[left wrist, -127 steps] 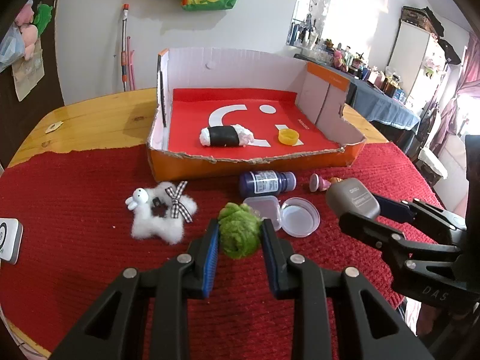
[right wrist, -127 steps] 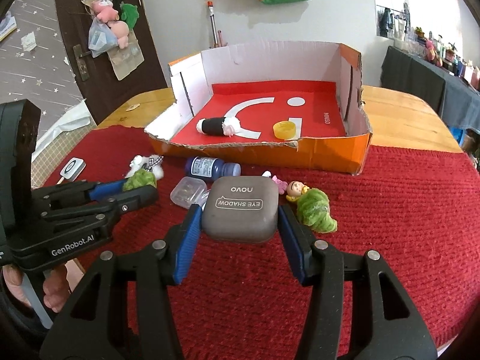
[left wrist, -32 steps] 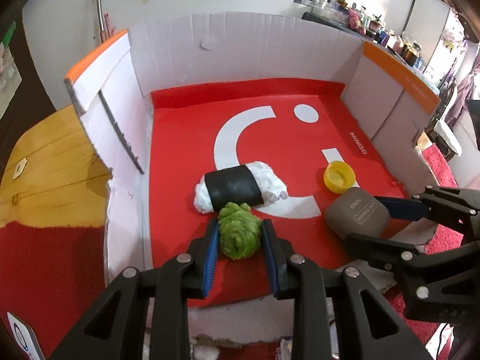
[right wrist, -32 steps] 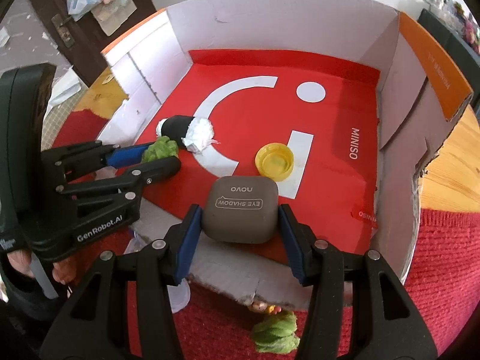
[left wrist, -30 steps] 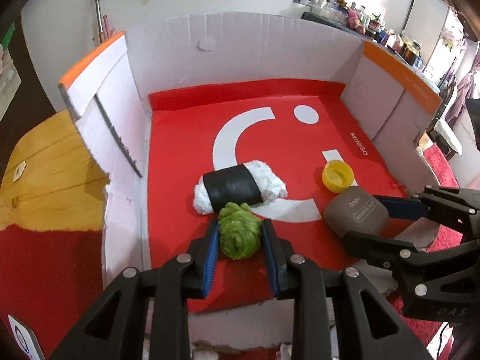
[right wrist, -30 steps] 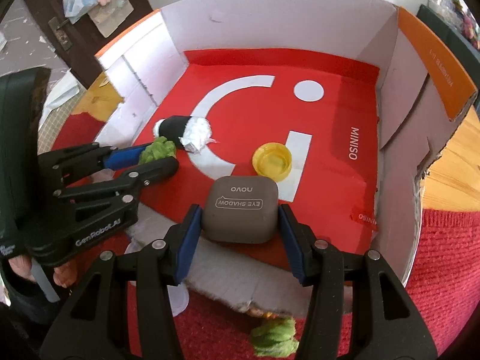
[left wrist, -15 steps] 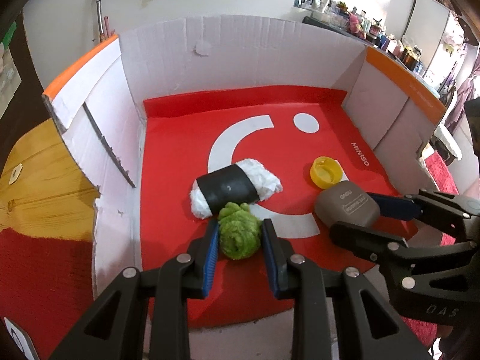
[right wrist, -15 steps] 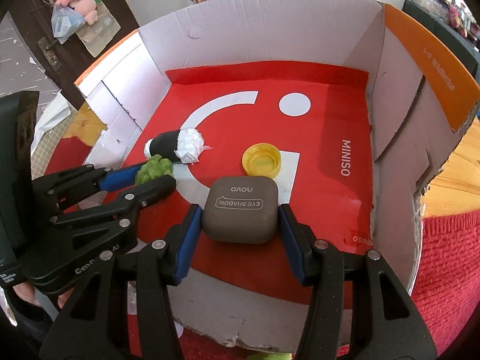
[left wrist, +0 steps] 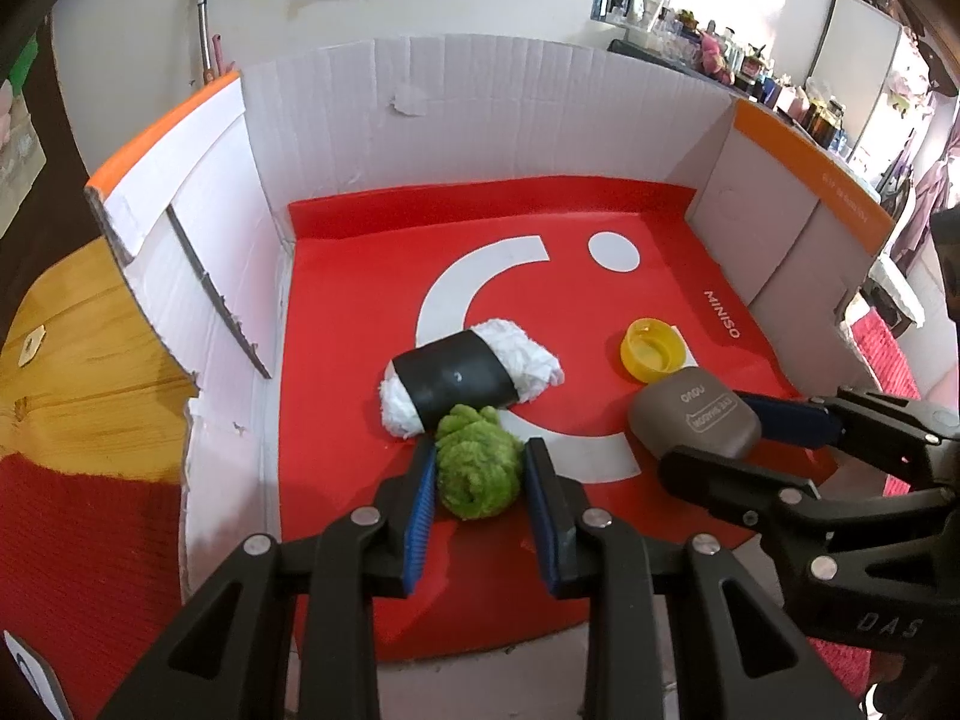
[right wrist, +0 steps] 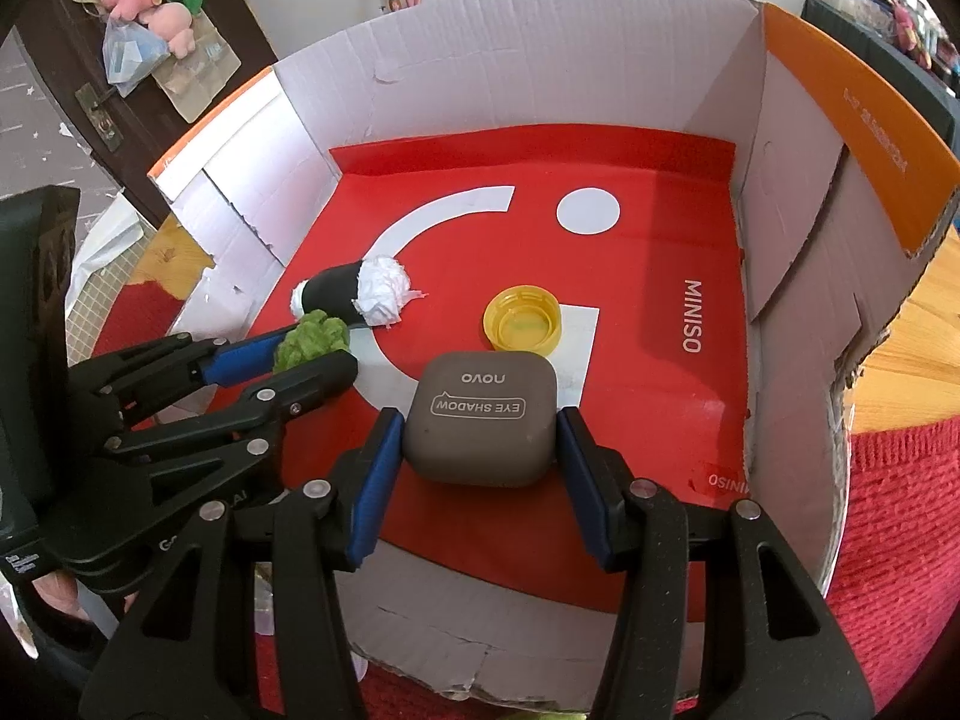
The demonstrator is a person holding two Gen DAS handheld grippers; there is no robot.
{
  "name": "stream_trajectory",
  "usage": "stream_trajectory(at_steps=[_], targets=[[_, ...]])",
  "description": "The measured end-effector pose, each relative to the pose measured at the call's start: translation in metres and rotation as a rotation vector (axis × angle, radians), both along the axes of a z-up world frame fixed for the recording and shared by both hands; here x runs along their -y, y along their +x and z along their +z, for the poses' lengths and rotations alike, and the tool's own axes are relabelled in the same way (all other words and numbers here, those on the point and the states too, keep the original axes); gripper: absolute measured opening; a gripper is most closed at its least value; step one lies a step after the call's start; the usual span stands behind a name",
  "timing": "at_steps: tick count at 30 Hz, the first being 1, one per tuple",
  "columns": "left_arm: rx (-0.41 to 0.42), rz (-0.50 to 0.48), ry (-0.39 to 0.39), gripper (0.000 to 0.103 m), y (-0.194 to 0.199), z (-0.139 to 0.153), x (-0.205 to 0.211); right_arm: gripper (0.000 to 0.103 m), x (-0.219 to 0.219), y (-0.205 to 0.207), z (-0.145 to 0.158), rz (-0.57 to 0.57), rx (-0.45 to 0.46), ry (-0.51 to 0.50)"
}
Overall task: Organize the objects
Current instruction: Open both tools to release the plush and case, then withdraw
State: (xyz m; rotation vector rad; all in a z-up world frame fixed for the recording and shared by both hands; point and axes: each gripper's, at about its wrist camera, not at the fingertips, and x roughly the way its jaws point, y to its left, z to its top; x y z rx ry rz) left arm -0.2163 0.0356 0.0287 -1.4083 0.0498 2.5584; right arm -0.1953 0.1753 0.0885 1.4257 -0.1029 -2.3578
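My left gripper is shut on a green fuzzy toy, low over the red floor of the cardboard box and right in front of a black-banded white plush roll. To its right, my right gripper is shut on a grey eye shadow case, just inside the box's front edge. A yellow cap lies behind the case. The right wrist view shows the left gripper with the green toy beside the roll.
The box walls rise on the left, back and right, and its torn front edge is low. Red cloth covers the wooden table around it. A white device lies at the near left corner.
Both grippers carried their things off the red cloth and into the box. In the last second they edged a little further in over its front edge, grips unchanged.
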Motion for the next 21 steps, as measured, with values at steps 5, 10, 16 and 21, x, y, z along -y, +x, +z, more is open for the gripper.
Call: stream_trajectory(at_steps=[5, 10, 16, 21], targets=[[-0.003, 0.002, 0.008, 0.031, -0.0003, -0.0005, 0.0008, 0.05, -0.0026, 0.0004, 0.0, -0.002, -0.002, -0.011], [-0.009, 0.0, 0.004, 0.031, -0.0001, -0.0006, 0.0005, 0.051, -0.0055, 0.0012, -0.0001, -0.005, -0.006, -0.019], [-0.013, -0.003, -0.005, 0.032, 0.0002, 0.0007, 0.0001, 0.051, -0.0061, 0.0019, 0.0006, -0.005, -0.014, -0.02], [-0.026, 0.002, -0.013, 0.033, 0.0028, 0.0038, 0.0, 0.051, -0.009, 0.0042, 0.0036, -0.009, -0.026, -0.022]])
